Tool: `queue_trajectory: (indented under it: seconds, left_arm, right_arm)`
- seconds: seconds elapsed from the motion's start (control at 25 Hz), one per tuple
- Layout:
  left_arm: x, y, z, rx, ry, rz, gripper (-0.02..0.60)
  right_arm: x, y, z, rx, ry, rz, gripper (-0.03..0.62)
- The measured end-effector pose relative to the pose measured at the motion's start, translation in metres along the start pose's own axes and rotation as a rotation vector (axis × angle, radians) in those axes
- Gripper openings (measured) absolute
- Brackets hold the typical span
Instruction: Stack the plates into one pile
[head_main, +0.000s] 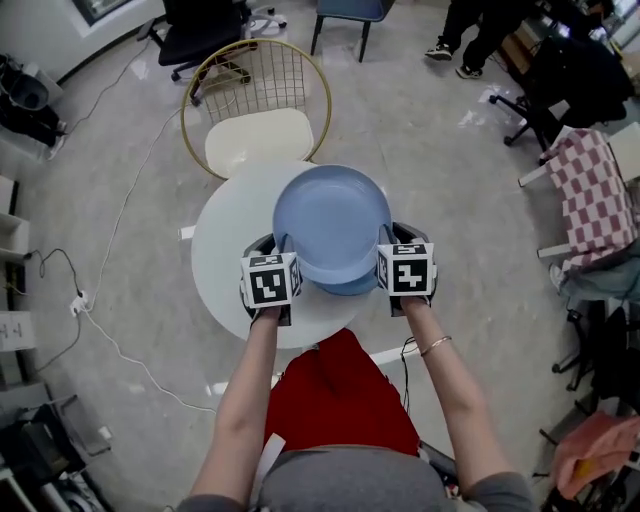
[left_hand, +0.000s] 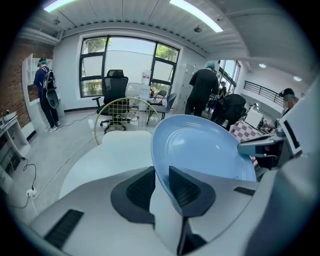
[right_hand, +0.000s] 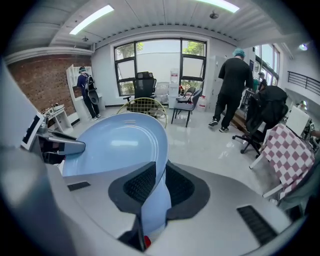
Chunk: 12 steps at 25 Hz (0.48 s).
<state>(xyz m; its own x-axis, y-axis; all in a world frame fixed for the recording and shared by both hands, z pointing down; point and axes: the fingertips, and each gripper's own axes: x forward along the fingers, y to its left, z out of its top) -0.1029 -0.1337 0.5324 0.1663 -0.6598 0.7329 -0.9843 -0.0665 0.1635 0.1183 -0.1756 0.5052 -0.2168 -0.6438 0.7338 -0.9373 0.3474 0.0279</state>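
Two grips: left gripper (left_hand: 161, 175) and right gripper (right_hand: 159, 175) each pinch opposite rims of blue plate (head_main: 330, 215), frame centre; uneven lowering could skid it off lower plate (head_main: 352, 287).

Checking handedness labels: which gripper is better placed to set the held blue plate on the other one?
Right, narrowly. The left gripper and right gripper each clamp opposite rims of the held plate, but the lower plate peeks out beneath it on the right's side, so the right likely guides the landing.

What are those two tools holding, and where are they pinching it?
Both hold one blue plate. The left tool pinches its left rim, and the right tool pinches its right rim.
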Motion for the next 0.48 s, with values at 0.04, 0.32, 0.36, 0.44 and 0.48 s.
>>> queue_trajectory:
  seconds: [0.04, 0.32, 0.36, 0.44, 0.48]
  left_arm:
    - [0.002, -0.006, -0.001, 0.013, 0.006, -0.009, 0.094]
    - [0.016, -0.042, -0.011, 0.085, 0.048, -0.041, 0.094]
    - [0.019, -0.046, -0.013, 0.091, 0.053, -0.046, 0.094]
    - [0.023, -0.050, -0.017, 0.104, 0.061, -0.051, 0.094]
    - [0.025, -0.051, -0.019, 0.113, 0.067, -0.050, 0.094]
  right_arm:
    - [-0.002, -0.006, -0.006, 0.015, 0.003, -0.008, 0.078]
    - [-0.011, -0.037, -0.042, 0.085, 0.031, -0.041, 0.078]
    - [-0.011, -0.041, -0.046, 0.091, 0.034, -0.047, 0.078]
    - [-0.010, -0.044, -0.056, 0.103, 0.041, -0.056, 0.078]
    - [-0.009, -0.045, -0.061, 0.110, 0.048, -0.058, 0.078]
